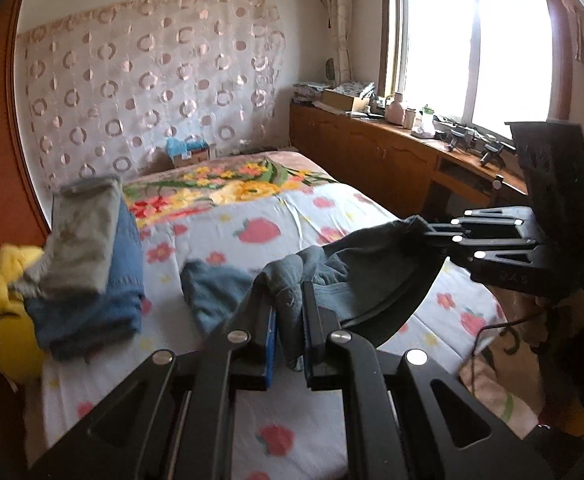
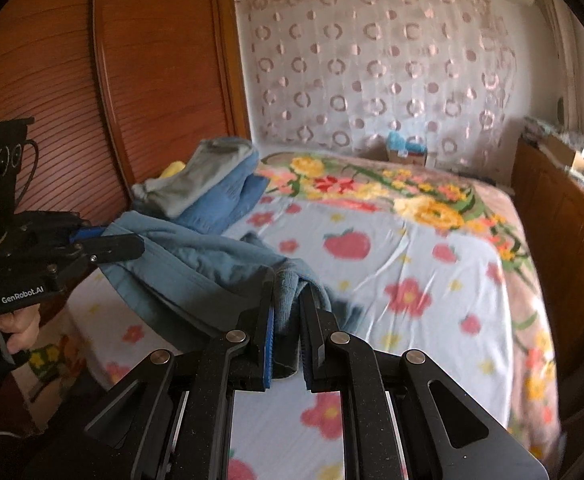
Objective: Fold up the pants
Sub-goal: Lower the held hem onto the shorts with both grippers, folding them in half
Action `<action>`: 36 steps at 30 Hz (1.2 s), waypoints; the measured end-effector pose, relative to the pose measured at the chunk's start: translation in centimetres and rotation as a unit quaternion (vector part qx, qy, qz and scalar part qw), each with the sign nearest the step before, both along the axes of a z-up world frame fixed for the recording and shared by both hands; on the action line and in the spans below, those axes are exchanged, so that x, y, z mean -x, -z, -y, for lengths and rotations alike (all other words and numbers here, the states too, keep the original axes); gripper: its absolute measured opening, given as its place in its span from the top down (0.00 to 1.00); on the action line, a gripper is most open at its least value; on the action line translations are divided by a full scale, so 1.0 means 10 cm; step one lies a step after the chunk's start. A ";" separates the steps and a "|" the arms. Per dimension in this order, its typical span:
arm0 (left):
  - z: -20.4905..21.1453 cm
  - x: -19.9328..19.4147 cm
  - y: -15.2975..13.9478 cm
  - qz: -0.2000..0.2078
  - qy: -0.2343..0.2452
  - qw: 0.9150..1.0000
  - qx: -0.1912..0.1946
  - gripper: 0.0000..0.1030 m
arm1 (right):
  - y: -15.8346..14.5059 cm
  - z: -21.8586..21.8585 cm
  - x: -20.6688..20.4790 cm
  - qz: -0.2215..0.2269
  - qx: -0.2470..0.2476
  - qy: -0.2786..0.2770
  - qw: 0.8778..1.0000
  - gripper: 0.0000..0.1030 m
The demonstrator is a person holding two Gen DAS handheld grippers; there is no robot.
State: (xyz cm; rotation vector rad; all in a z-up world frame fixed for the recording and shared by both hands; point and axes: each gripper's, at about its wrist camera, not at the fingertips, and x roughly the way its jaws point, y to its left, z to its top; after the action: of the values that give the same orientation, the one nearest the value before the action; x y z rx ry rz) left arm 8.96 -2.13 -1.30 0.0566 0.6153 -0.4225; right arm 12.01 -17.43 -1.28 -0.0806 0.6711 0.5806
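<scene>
A pair of blue-grey pants (image 1: 356, 276) hangs stretched between my two grippers above the bed. My left gripper (image 1: 287, 302) is shut on a bunched edge of the cloth. My right gripper (image 1: 430, 234) comes in from the right, shut on the other end. In the right wrist view, the right gripper (image 2: 287, 294) clamps a fold of the pants (image 2: 195, 264), and the left gripper (image 2: 135, 246), held by a hand, grips them at the left. A loose part of the pants droops onto the sheet.
The bed (image 1: 251, 216) has a strawberry-print sheet and a flowered blanket (image 2: 432, 204) at its head. A stack of folded clothes (image 1: 87, 248), grey on blue, lies at its left beside a yellow item (image 1: 11, 300). A wooden cabinet (image 1: 372, 152) runs under the window.
</scene>
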 end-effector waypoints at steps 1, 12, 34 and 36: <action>-0.02 0.04 0.05 -0.007 0.001 1.000 0.009 0.92 | 0.06 0.01 0.05 -0.005 0.000 0.003 1.000 0.92; -0.07 0.38 0.56 -0.052 -0.015 0.998 0.016 0.91 | 0.51 0.04 0.37 -0.045 -0.006 0.018 0.999 0.92; -0.01 0.64 0.68 -0.067 0.005 0.997 0.032 0.91 | 0.55 0.19 0.61 -0.059 -0.032 0.013 0.998 0.92; -0.02 0.66 0.64 -0.065 0.005 0.997 0.036 0.91 | 0.52 0.21 0.65 -0.057 -0.035 0.013 0.998 0.92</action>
State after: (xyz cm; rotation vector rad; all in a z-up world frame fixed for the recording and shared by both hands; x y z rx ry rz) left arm 2.32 -1.97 -7.71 -0.0375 0.7276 -0.4614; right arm 5.55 -19.55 -6.44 0.0267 0.7601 0.5869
